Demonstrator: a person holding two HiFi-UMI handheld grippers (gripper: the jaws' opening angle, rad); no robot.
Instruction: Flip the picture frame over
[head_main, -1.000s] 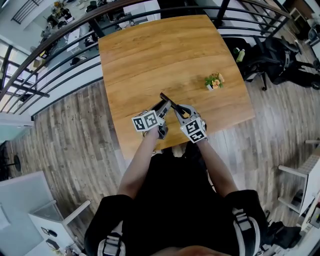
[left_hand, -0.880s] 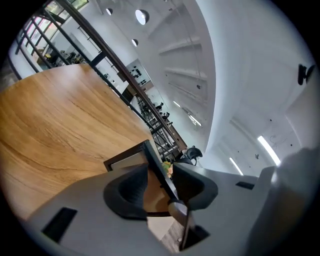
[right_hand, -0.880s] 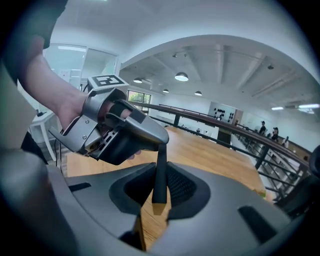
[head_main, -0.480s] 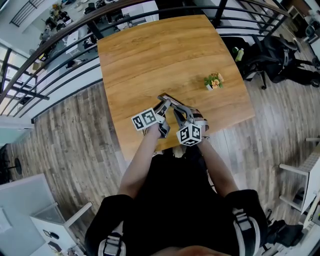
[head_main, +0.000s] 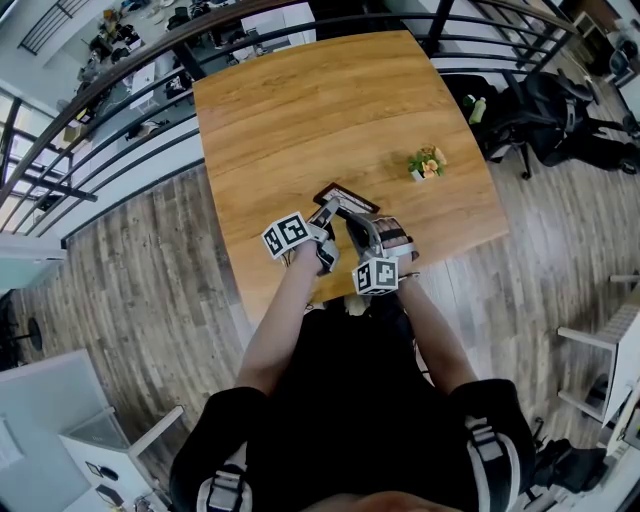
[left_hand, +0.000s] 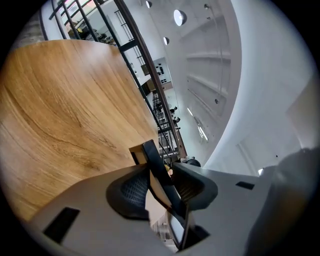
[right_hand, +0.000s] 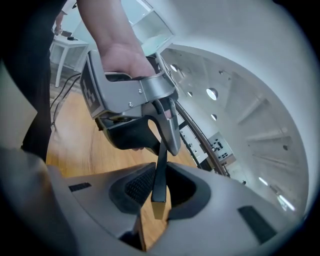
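Left gripper (head_main: 322, 213) clenched on picture frame (head_main: 347, 197), frame slanting across its pads. Right gripper (head_main: 355, 222) clenched on same frame's thin black edge, just beside left. Frame appears held above table (head_main: 300, 110) near front edge, tilted, probably mid-flip; long axis crosswise to both grippers. No readable text, only squares on marker cubes (head_main: 286, 233).

We see a wooden tabletop (head_main: 300, 110), warm brown with a plain grain, standing on a plank floor (head_main: 140, 270). On it a small flower pot (head_main: 427, 163) stands upright at about three o'clock from the tabletop's middle, near that edge.
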